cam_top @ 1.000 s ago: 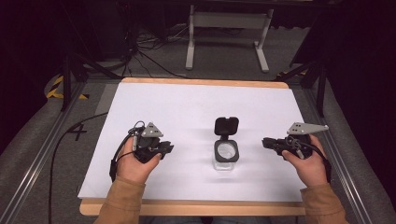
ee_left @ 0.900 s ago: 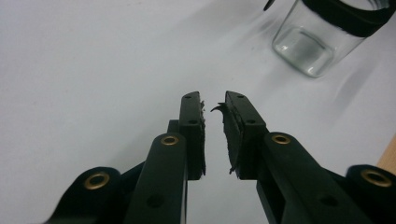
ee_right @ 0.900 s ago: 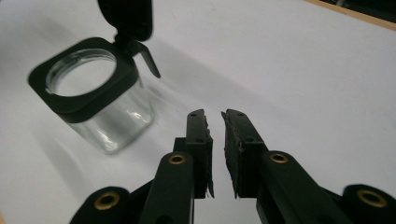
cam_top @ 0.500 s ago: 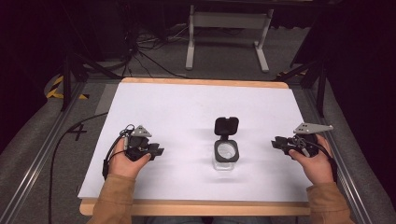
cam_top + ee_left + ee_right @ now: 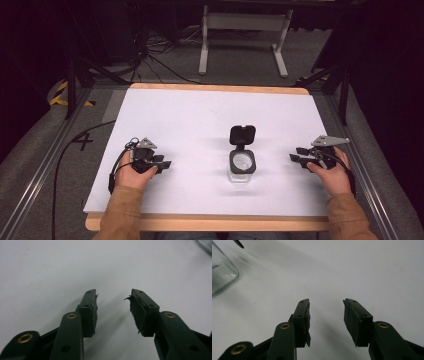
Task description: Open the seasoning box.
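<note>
White table: jar (lid flipped up) between left tongs and right tongs, both wide.

Clear glass jar, squarish with rounded corners, stands upright on the white table sheet, near the sheet's front edge and slightly right of its middle. Black hinged lid is flipped open, tilted back on the jar's far side, still attached at the rim. Mouth faces up; contents can't be made out. A corner of the jar shows glass walls, see-through.
</note>
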A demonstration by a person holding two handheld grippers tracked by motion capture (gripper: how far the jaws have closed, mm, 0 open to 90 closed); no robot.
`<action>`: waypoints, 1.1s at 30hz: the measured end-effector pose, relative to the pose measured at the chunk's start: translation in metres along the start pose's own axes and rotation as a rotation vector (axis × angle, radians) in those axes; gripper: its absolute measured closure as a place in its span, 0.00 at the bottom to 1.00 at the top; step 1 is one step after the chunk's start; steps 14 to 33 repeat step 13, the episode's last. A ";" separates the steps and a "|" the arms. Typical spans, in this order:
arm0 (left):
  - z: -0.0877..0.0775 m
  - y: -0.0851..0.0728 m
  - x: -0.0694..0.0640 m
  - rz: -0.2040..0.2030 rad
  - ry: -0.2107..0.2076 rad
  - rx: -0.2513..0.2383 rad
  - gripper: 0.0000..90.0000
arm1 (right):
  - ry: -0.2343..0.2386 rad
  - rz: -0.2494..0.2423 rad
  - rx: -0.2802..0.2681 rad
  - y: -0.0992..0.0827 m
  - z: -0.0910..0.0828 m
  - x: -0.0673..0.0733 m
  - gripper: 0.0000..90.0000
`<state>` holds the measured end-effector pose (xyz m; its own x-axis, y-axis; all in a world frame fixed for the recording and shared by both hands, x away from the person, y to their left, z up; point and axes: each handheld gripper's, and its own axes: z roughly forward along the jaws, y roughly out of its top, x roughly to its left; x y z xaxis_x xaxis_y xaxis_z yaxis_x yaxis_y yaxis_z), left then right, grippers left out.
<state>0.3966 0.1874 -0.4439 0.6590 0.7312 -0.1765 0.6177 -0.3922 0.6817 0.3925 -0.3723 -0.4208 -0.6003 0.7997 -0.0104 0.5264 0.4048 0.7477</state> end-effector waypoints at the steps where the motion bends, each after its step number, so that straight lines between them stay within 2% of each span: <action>1: 0.001 -0.001 0.001 0.009 0.019 -0.008 0.60 | 0.001 0.009 -0.001 -0.001 0.001 0.000 0.62; 6: 0.005 -0.003 0.001 0.030 0.031 -0.010 0.56 | -0.014 0.002 0.000 -0.005 0.006 -0.001 0.58; 13: 0.006 -0.002 0.000 0.024 0.026 -0.026 0.52 | -0.003 0.012 -0.005 -0.005 0.008 -0.001 0.57; 33: 0.006 -0.002 0.000 0.024 0.026 -0.026 0.52 | -0.003 0.012 -0.005 -0.005 0.008 -0.001 0.57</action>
